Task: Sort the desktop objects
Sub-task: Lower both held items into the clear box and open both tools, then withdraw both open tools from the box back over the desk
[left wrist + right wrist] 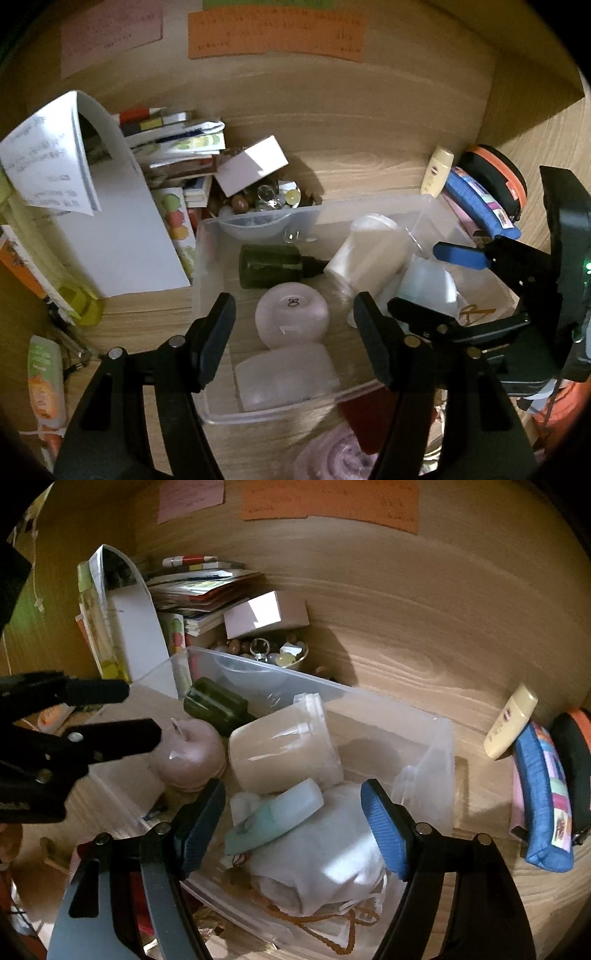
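From my left wrist view, my left gripper (291, 336) hangs spread and empty over the clear bin (258, 413), right above the pink apple (291, 319), with the green bottle (273, 266) lying just behind; closing carelessly could roll the apple (it looks smooth) into the bottle. From the right wrist view, my right gripper (291, 823) gapes empty over the mint bottle (277, 819) resting on white cloth (332, 867); I might snag cloth or the cord (325, 938).

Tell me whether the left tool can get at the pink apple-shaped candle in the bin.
Probably yes: the left tool hangs open right over the pink candle in the clear bin, with nothing covering it.
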